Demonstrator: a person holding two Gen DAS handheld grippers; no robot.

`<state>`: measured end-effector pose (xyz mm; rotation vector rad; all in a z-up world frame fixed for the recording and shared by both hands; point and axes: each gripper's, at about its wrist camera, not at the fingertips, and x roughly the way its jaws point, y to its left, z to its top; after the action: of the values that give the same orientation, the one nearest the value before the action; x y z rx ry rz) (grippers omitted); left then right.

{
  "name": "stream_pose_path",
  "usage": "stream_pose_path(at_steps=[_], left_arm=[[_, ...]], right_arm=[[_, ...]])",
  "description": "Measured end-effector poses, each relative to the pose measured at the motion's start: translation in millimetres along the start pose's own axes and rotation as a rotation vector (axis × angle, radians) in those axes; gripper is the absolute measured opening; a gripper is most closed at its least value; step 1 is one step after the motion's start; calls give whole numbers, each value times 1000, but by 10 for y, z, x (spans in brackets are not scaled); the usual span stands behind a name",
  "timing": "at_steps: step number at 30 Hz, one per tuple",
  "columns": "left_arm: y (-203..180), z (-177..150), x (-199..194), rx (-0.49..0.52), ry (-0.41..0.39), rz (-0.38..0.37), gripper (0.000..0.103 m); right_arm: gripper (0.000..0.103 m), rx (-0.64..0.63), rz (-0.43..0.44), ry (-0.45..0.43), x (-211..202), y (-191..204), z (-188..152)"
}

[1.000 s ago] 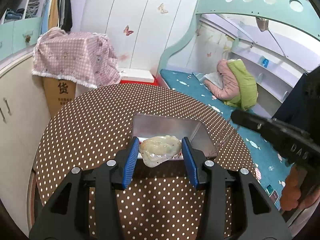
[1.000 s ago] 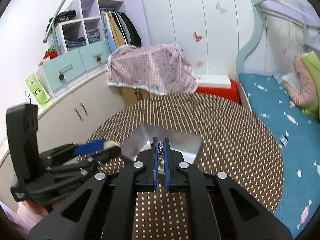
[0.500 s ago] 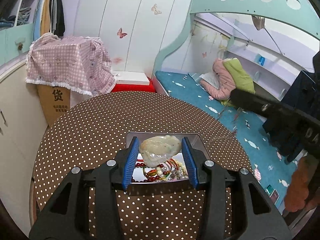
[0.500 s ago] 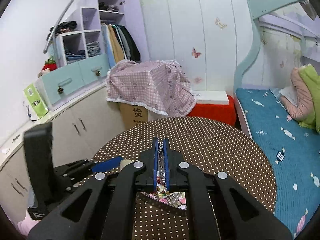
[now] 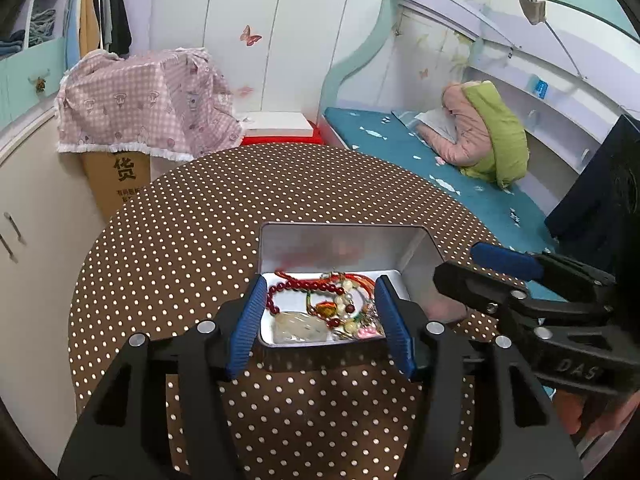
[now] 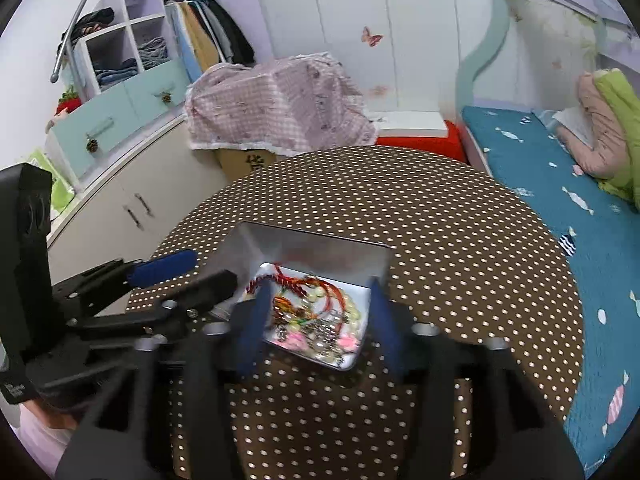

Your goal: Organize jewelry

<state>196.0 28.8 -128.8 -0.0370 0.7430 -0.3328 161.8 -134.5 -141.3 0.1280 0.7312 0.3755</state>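
Both of your grippers are empty right now. Your left gripper (image 5: pixel 320 320) has its fingers spread wide and holds nothing; they frame the near end of the metal tin (image 5: pixel 340 248) from above. Your right gripper (image 6: pixel 316 320) is also wide open with nothing between its fingers, though that view is motion-blurred, so read its edges loosely.

The jewelry is all in the tin, which sits on the polka-dot counter (image 5: pixel 240 200), its lid standing up at the far side. In the left wrist view the pale stone pendant (image 5: pixel 300 326) lies at the near left of the tin, the red bead bracelet (image 5: pixel 304 286) curves beyond it, and a tangle of cords and charms (image 5: pixel 348 308) fills the right half.

What could go wrong, as I judge it:
- The cords are knotted together. Pinch one and you may drag the whole clump out over the rim.
- Both grippers crowd the same tin. Close in together and the fingers could knock each other or shove the tin along the counter.
- The tin looks light. A finger catching its wall could tip it.

Count: one tin, one pendant, one red bead bracelet, two grippers. The pieces in the tangle I cannot count.
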Motion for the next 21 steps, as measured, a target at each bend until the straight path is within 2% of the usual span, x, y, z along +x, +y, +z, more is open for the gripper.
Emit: stream_pose_path(at_steps=[7,12,17,21], left_arm=[[-68,-157,-191,-10,-20,22,66],[-165,-221,-404,11,-47,66,75],[-248,-263,-664,18,-94,103,89],[-369,-272,-913,30,-134,118,92]], right_arm=[[80,7,-30,-34,-221,0,-63],[92,3,-76,-55,-380,41,-148],[95,-1,-121,-97,-621,76,-219],[95,0,-135,-139,-817,89,-233]])
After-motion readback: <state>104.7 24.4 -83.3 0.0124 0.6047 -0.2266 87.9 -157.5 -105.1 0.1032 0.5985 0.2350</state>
